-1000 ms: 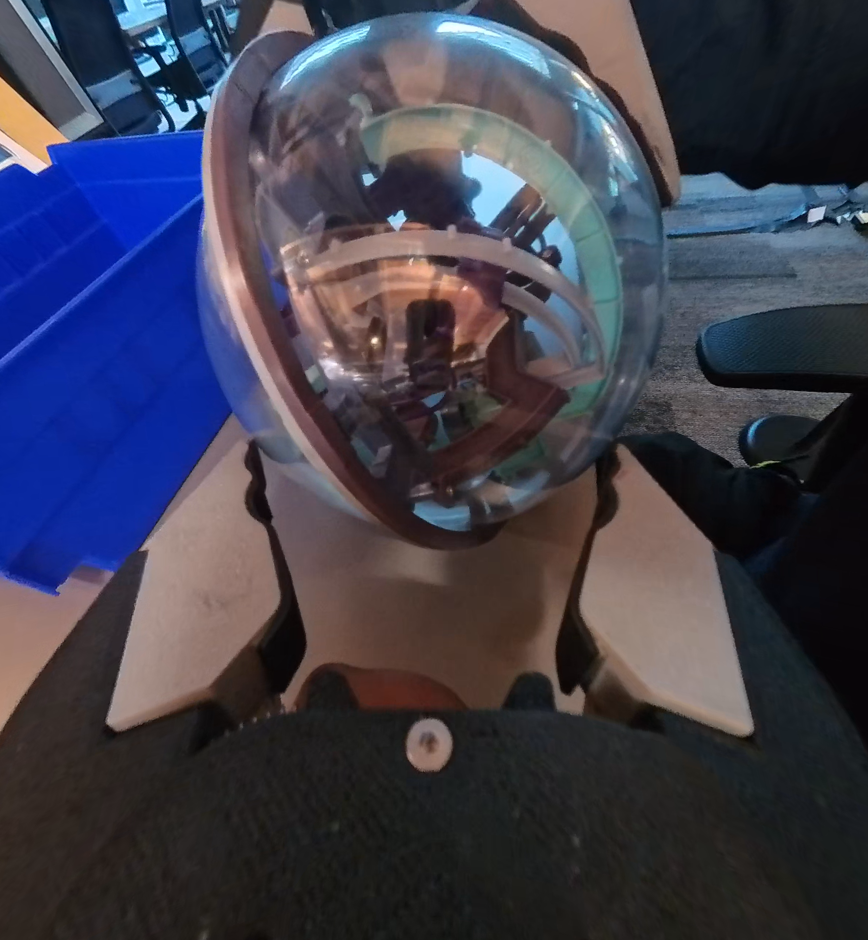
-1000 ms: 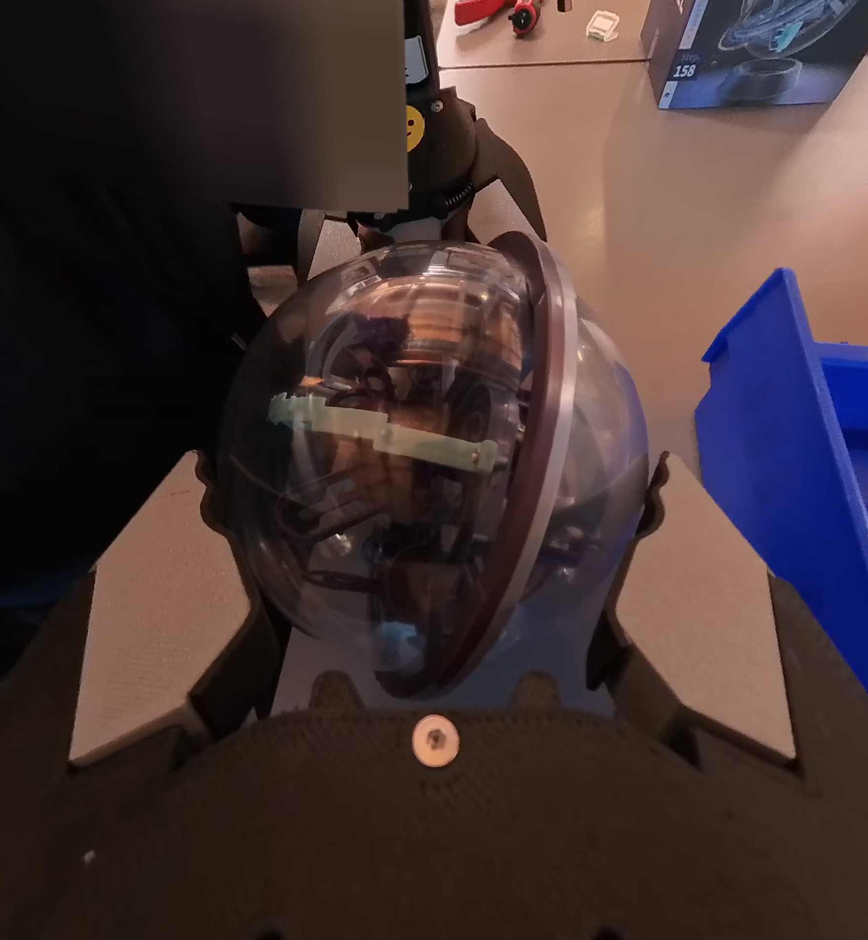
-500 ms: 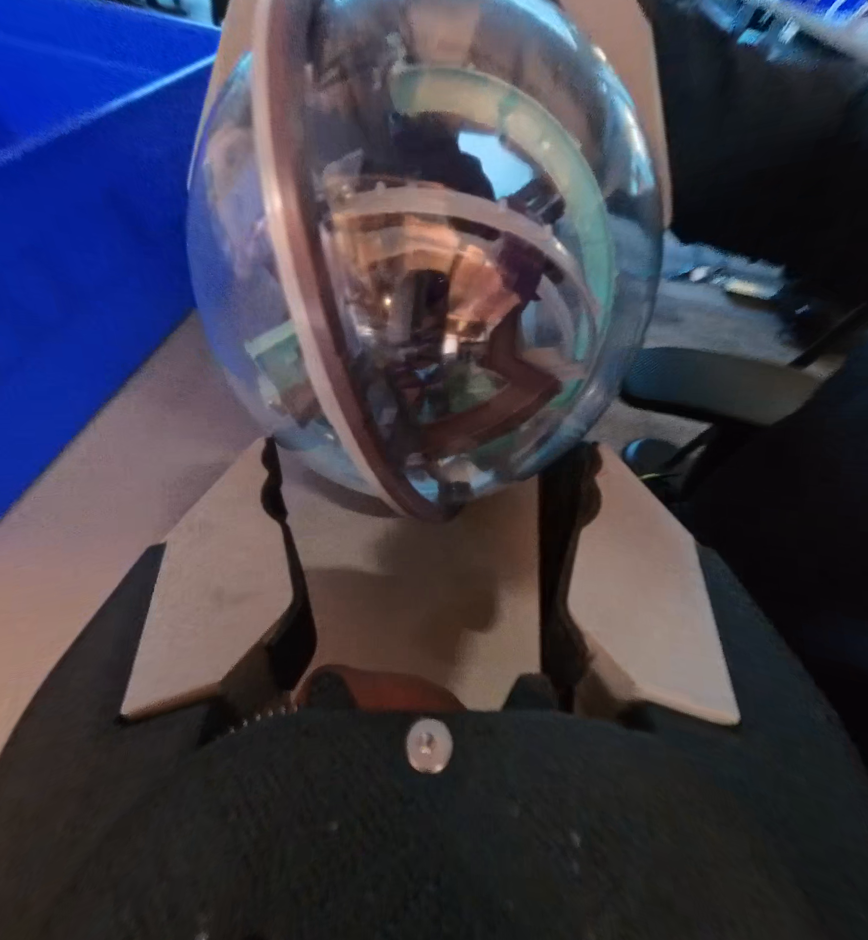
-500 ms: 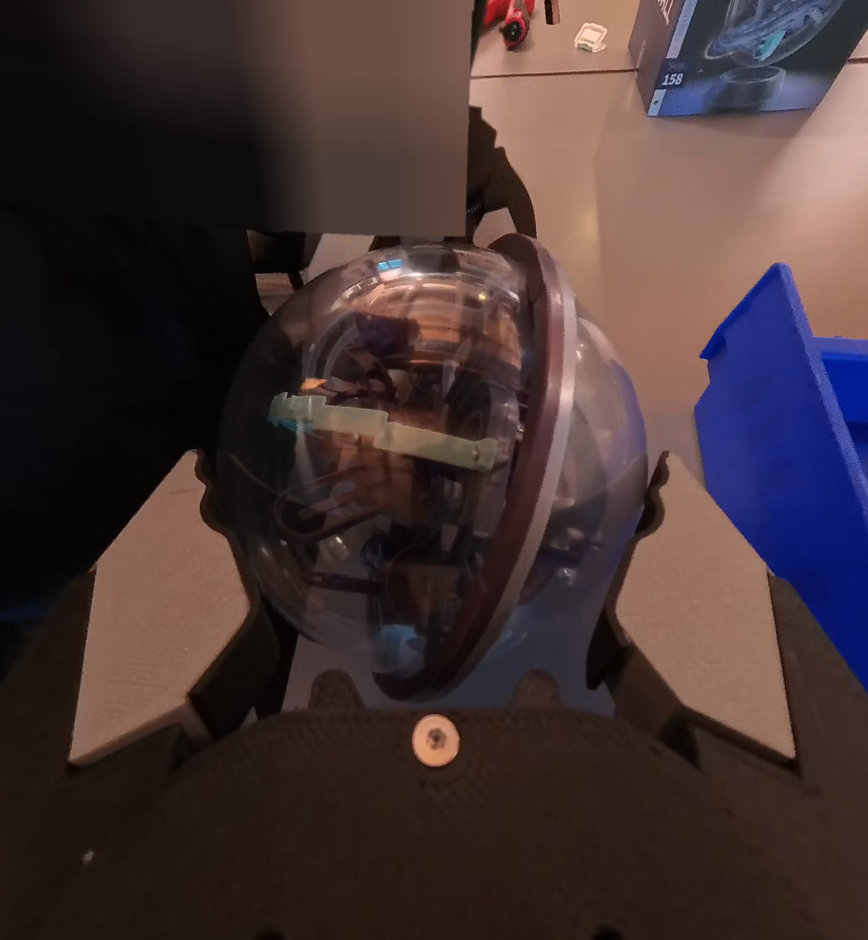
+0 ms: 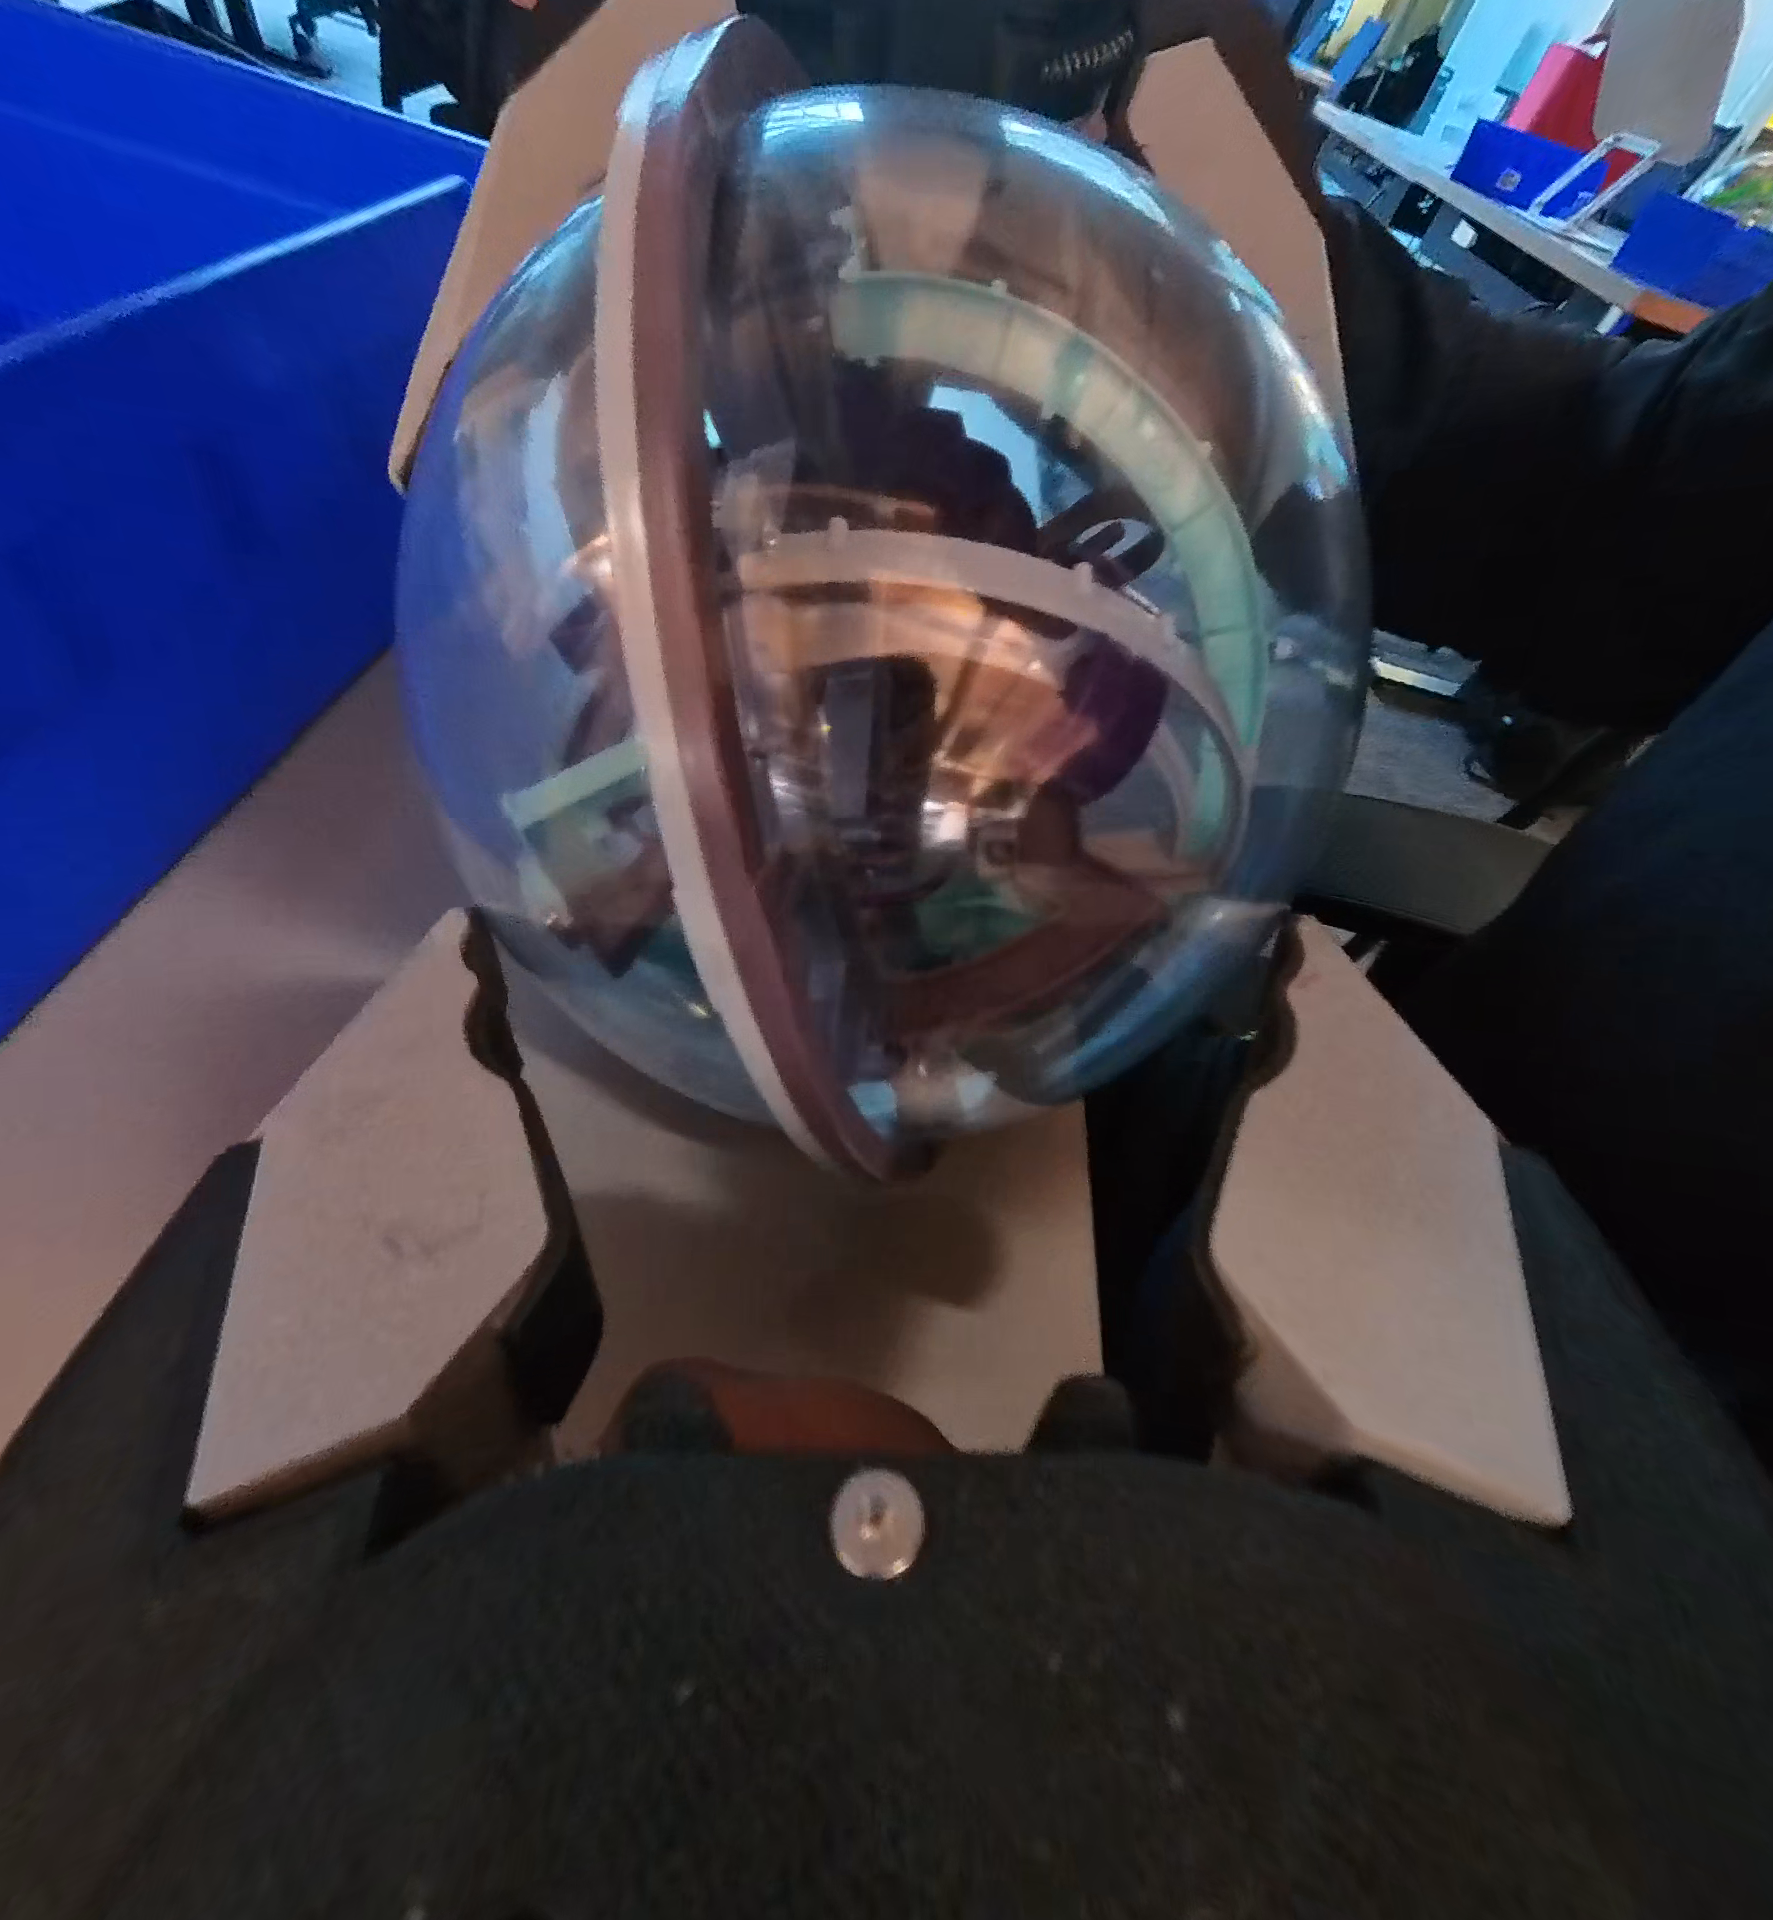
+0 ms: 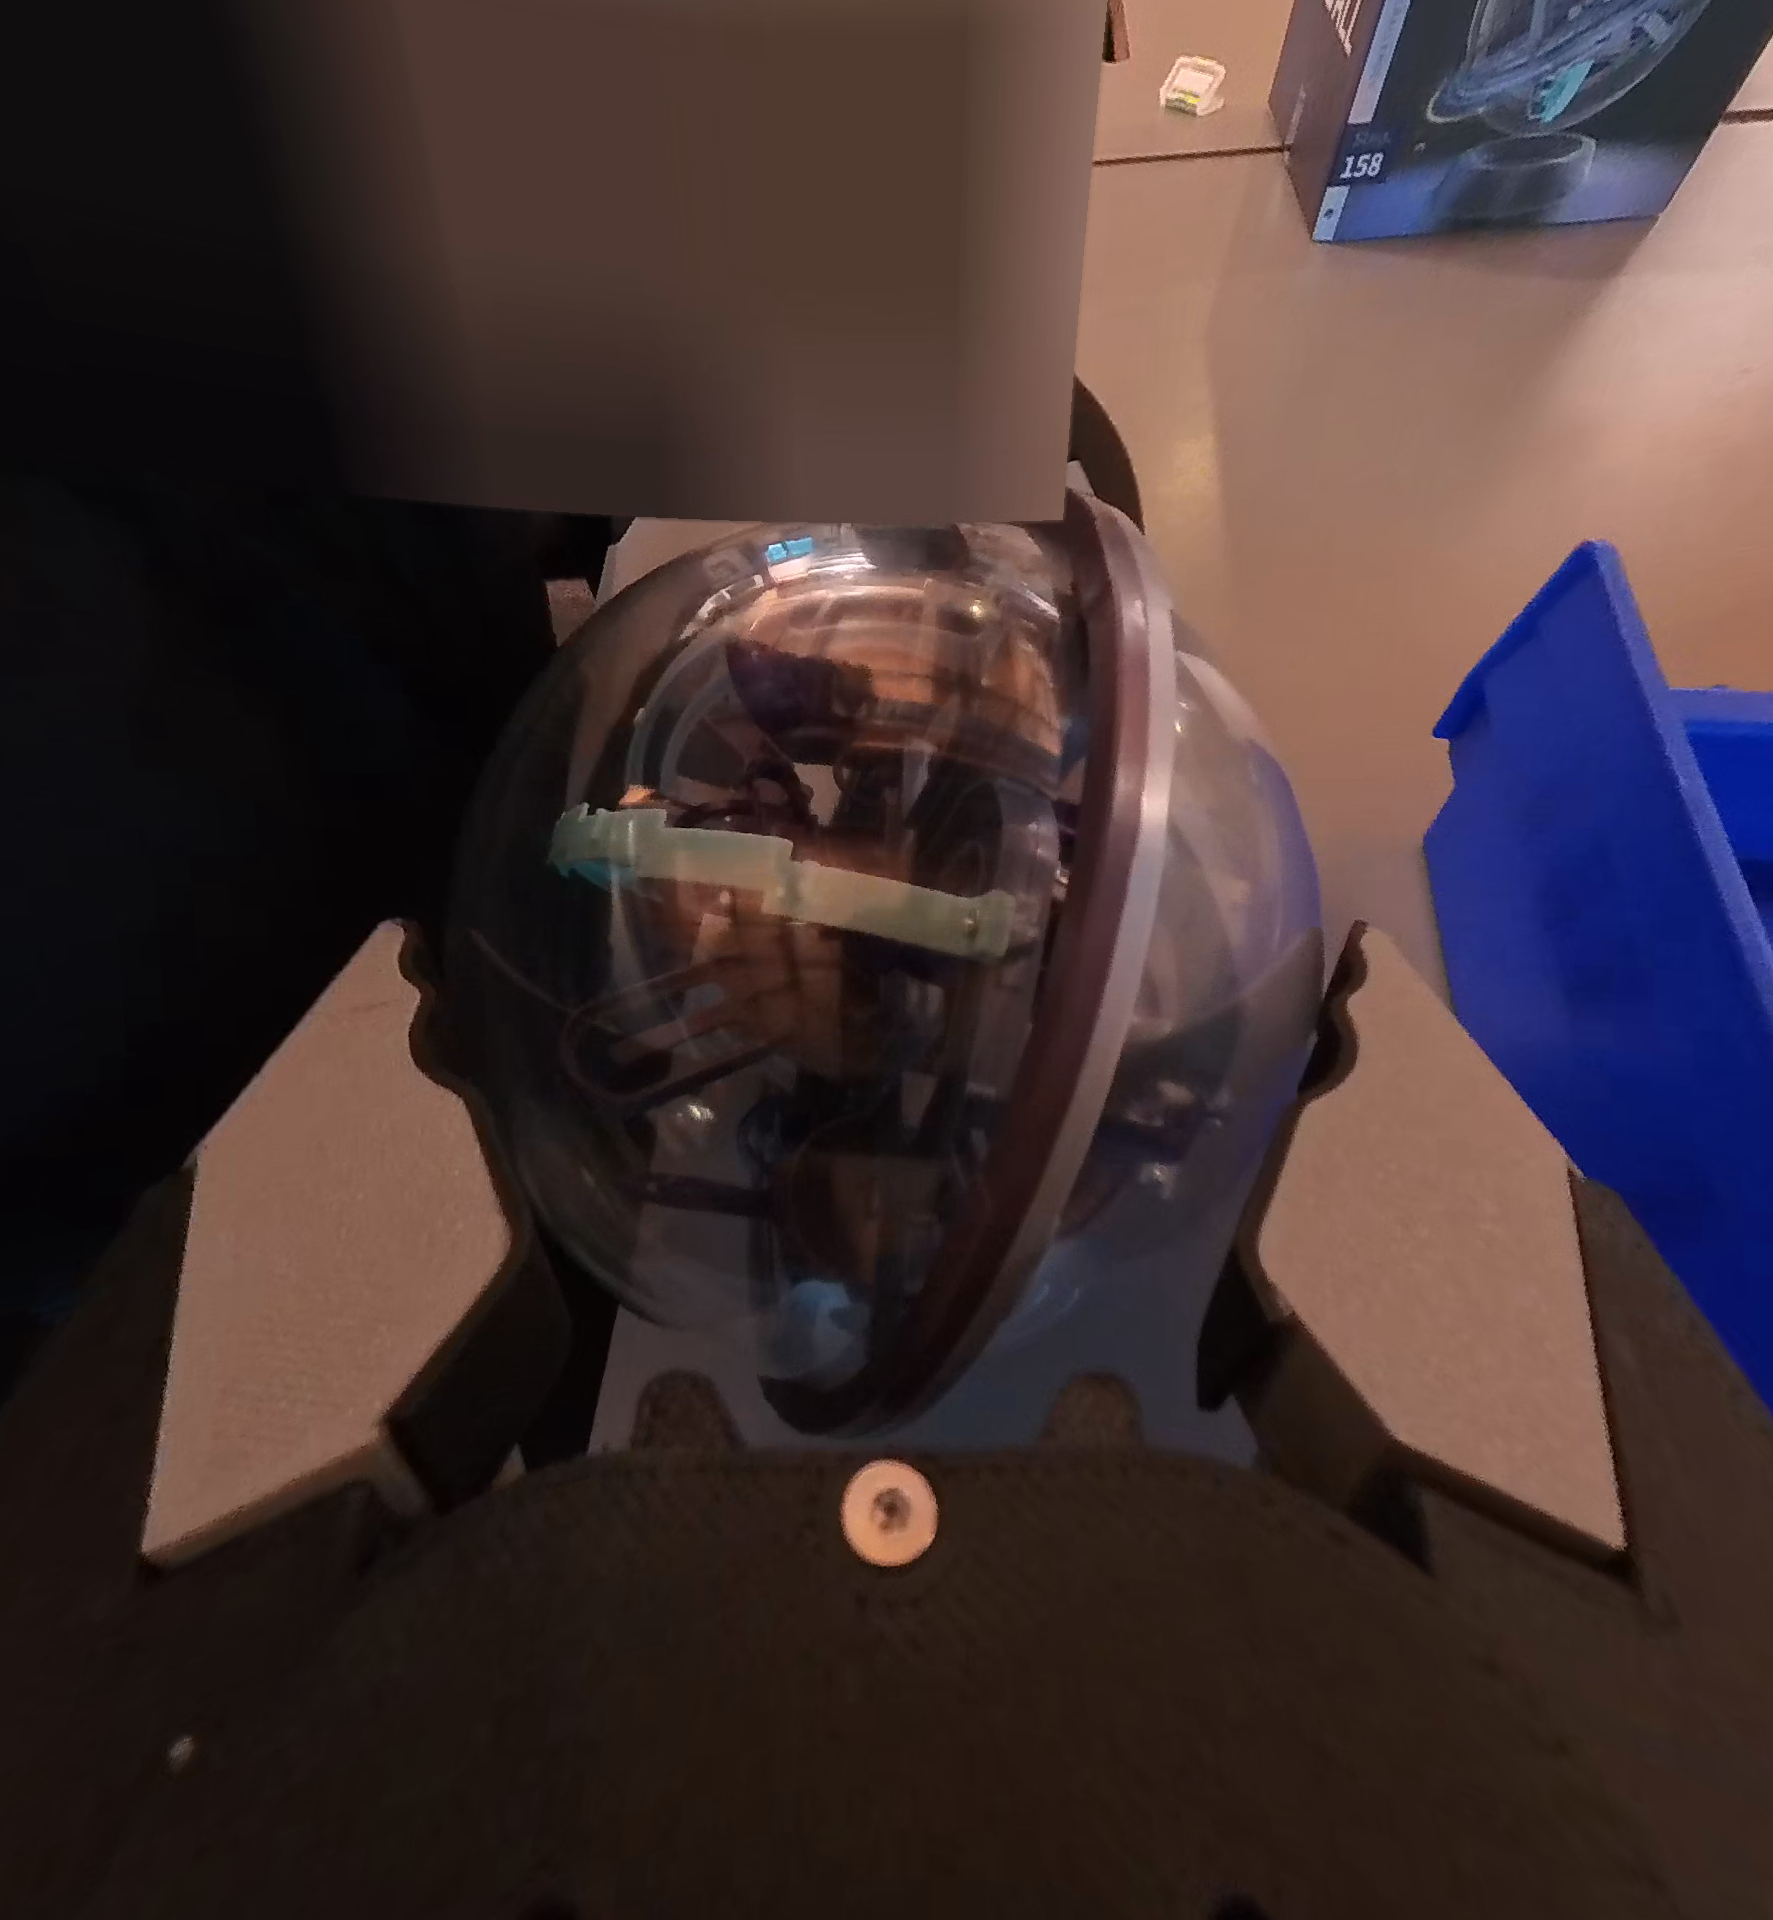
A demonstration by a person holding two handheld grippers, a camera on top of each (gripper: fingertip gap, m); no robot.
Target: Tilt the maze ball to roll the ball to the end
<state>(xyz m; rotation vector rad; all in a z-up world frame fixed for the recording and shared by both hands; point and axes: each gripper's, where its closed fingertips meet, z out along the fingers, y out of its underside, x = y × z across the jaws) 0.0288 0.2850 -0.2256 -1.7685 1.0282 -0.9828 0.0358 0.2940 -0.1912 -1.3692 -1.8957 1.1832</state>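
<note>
The maze ball [image 5: 965, 644] is a clear sphere with a maroon and white ring around its middle and pale green tracks inside. It is held in the air between both grippers, which face each other. My left gripper [image 5: 871, 977] is shut on its lower part. My right gripper [image 6: 882, 997] is shut on the maze ball [image 6: 809, 987] from the opposite side. The right gripper's tan plates [image 5: 549, 156] show behind the sphere in the left wrist view. The ring stands nearly upright, tilted a little. I cannot make out the small ball inside.
A blue bin [image 5: 134, 499] stands close on the left of the left wrist view, and on the right in the right wrist view [image 6: 1640, 987]. A dark printed box [image 6: 1484, 114] sits far back on the tan table [image 6: 1381, 468]. A dark sleeve [image 5: 1588, 499] is at the right.
The sphere has turned: in the left wrist view its ring has swung from the left edge toward the middle. The left gripper has swung round, so more of the room now shows. Both grips are unchanged.
</note>
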